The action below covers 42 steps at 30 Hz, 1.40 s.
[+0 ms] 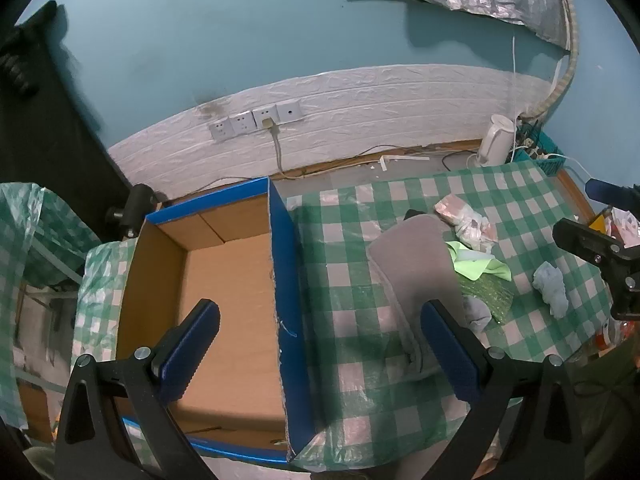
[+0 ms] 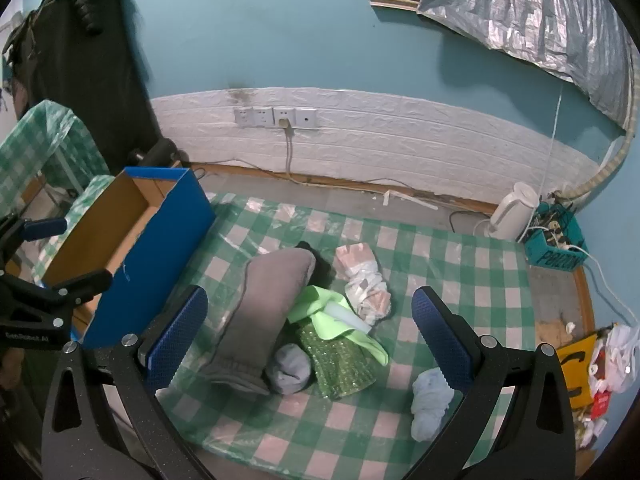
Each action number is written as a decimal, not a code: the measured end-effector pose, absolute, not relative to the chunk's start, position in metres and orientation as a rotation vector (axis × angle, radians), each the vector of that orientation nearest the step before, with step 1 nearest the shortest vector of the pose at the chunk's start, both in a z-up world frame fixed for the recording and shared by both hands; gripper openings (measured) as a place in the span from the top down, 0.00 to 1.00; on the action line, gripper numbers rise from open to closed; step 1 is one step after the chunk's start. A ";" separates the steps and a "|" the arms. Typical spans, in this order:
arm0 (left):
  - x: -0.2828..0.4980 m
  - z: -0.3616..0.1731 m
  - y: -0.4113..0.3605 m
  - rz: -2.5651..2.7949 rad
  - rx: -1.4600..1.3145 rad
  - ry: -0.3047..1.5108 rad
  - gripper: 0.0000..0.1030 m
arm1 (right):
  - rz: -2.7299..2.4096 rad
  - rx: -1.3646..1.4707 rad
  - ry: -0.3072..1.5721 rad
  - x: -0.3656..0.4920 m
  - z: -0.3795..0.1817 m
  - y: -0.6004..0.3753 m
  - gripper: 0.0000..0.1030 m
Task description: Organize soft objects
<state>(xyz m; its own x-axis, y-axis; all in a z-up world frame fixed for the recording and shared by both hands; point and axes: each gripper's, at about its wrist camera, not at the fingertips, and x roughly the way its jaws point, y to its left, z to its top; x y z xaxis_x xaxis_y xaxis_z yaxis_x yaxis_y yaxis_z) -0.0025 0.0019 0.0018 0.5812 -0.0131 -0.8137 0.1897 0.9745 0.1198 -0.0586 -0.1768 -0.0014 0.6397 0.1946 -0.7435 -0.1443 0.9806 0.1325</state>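
A blue cardboard box (image 1: 282,264) with an empty brown inside stands at the left of the green checked cloth (image 1: 348,300); it also shows in the right wrist view (image 2: 160,232). A folded grey garment (image 2: 264,312), a light green cloth (image 2: 332,320) on a sequined green piece (image 2: 344,364), a grey sock ball (image 2: 290,368), a pale blue bundle (image 2: 430,400) and a pink-white bundle (image 2: 366,280) lie in a pile. My left gripper (image 1: 320,348) is open, straddling the box's right wall. My right gripper (image 2: 310,336) is open above the pile, empty.
A white kettle (image 2: 514,212) and a teal basket of cables (image 2: 556,244) stand at the back right. Wall sockets (image 2: 276,117) with a hanging cord are behind. A yellow sign and plastic bags (image 2: 600,368) lie off the right edge. Black clothing (image 2: 80,64) hangs left.
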 end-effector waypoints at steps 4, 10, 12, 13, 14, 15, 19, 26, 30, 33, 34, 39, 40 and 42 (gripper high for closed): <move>-0.003 0.002 0.003 -0.121 0.201 0.945 0.02 | 0.193 0.061 0.855 -0.058 -0.002 -0.176 0.02; -0.005 0.000 0.003 -0.118 0.201 0.948 0.02 | 0.193 0.061 0.858 -0.058 -0.002 -0.175 0.02; -0.006 -0.001 0.003 -0.121 0.201 0.948 0.02 | 0.193 0.060 0.858 -0.058 -0.003 -0.175 0.02; -0.006 -0.001 0.003 -0.119 0.203 0.946 0.02 | 0.192 0.060 0.858 -0.058 -0.003 -0.174 0.02; -0.005 -0.001 0.003 -0.119 0.203 0.945 0.02 | 0.193 0.060 0.859 -0.058 -0.003 -0.174 0.02; -0.005 -0.001 0.003 -0.119 0.203 0.946 0.02 | 0.193 0.060 0.860 -0.058 -0.003 -0.174 0.02; -0.005 -0.001 0.003 -0.118 0.201 0.947 0.02 | 0.193 0.059 0.861 -0.058 -0.003 -0.174 0.02; -0.005 -0.001 0.003 -0.119 0.202 0.948 0.02 | 0.192 0.058 0.863 -0.057 -0.003 -0.173 0.02; -0.007 -0.003 0.003 -0.120 0.204 0.951 0.02 | 0.193 0.058 0.863 -0.057 -0.003 -0.173 0.02; -0.010 -0.005 0.003 -0.122 0.205 0.952 0.02 | 0.192 0.057 0.865 -0.057 -0.003 -0.173 0.02; -0.010 -0.005 0.002 -0.122 0.205 0.953 0.02 | 0.192 0.057 0.865 -0.057 -0.003 -0.173 0.02; -0.011 -0.006 0.002 -0.122 0.205 0.955 0.02 | 0.192 0.058 0.865 -0.057 -0.003 -0.173 0.02; -0.011 -0.006 0.002 -0.123 0.204 0.956 0.02 | 0.192 0.057 0.866 -0.057 -0.003 -0.173 0.02; -0.011 -0.006 0.001 -0.123 0.205 0.955 0.02 | 0.192 0.057 0.866 -0.057 -0.003 -0.173 0.02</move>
